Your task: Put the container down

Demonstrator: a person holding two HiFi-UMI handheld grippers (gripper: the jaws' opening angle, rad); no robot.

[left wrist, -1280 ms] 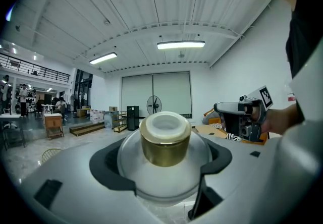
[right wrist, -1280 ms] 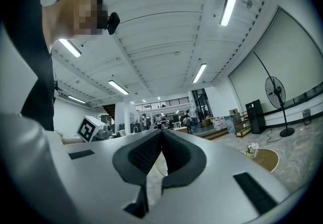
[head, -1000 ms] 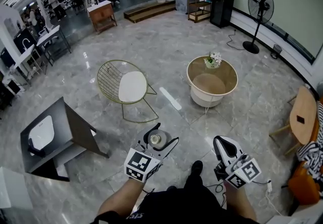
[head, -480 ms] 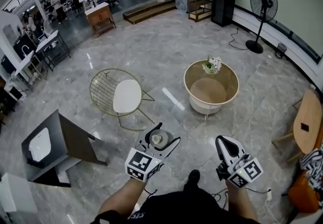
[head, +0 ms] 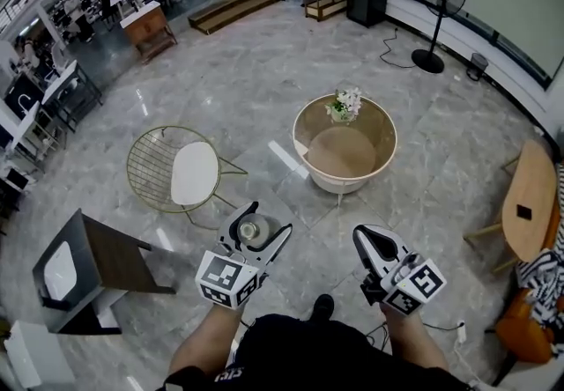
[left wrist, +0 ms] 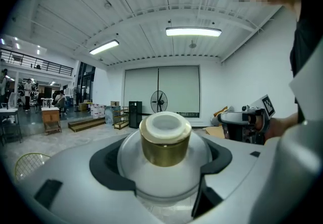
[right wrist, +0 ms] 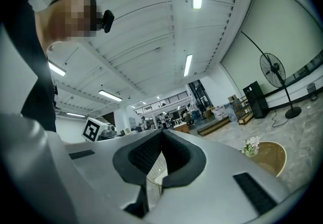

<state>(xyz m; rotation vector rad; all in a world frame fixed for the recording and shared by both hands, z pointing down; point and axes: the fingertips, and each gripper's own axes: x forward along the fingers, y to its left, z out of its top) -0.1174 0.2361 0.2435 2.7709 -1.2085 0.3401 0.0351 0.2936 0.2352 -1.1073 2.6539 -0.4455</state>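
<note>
Both forearms (head: 199, 342) reach forward, left hand-held gripper (head: 267, 218) clamping the container (head: 249, 229), right hand-held gripper (head: 364, 233) closed empty.

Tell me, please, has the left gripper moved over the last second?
Yes: shut on the container, the left gripper has come forward, nearer the wire chair and round table.

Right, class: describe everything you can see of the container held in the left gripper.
The container is a small rounded jar: frosted white, glassy-looking body, gold-coloured neck band, pale top. It sits upright between the jaws of the left gripper, which grips its sides. It is held in the air above the marble floor; nothing else touches it.
</note>
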